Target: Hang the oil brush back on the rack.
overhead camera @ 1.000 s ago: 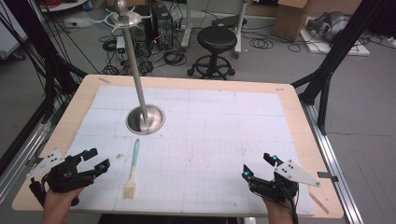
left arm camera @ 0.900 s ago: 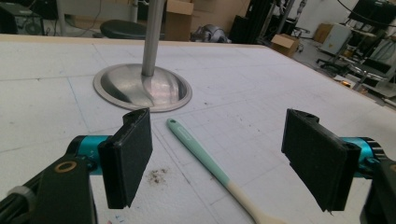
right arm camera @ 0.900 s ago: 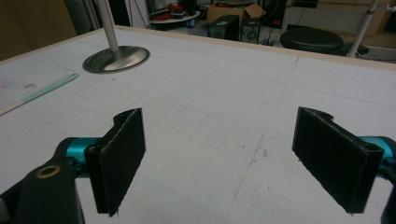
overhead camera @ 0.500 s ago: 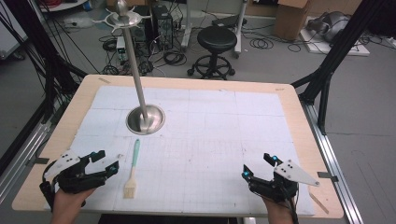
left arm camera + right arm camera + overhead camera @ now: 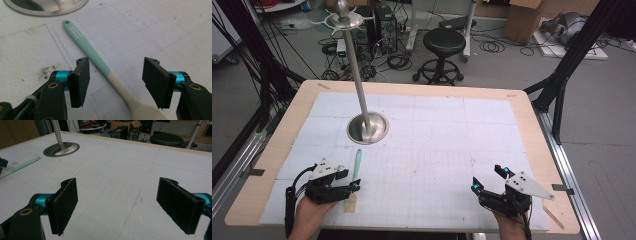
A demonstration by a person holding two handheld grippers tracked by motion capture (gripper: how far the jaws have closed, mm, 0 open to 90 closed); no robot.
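- Between the jaws of the left gripper (image 5: pixel 116 82) a spatula (image 5: pixel 100 63) is seen lying flat on the table (image 5: pixel 452 150); in the left gripper view the pads stand on either side of its handle with a gap on each side, so nothing is pinched yet.
- These jaws have just been closing, with the handle between them but still untouched.
- The long axis of the spatula is seen running away from the person, from the cream blade near the front edge to the mint handle end with its hanging hole, which points at the stand (image 5: pixel 367 127).
- Across that axis the jaws are set, near the joint of mint and cream, so a further closing is judged enough for a grip on the handle.
- From the high view, the left gripper (image 5: pixel 352 180) is placed right over the spatula (image 5: pixel 357 167), while the right gripper (image 5: pixel 489 180) is held well apart at the other front corner of the table.
- The right gripper (image 5: pixel 120 205) is spread wide, with bare table between its jaws and nothing held.
- No container is seen on the table; the stand is a steel pole on a round base, and nothing is seen hanging on its top hooks.
- The stand base lies just beyond the handle end, apart from it.
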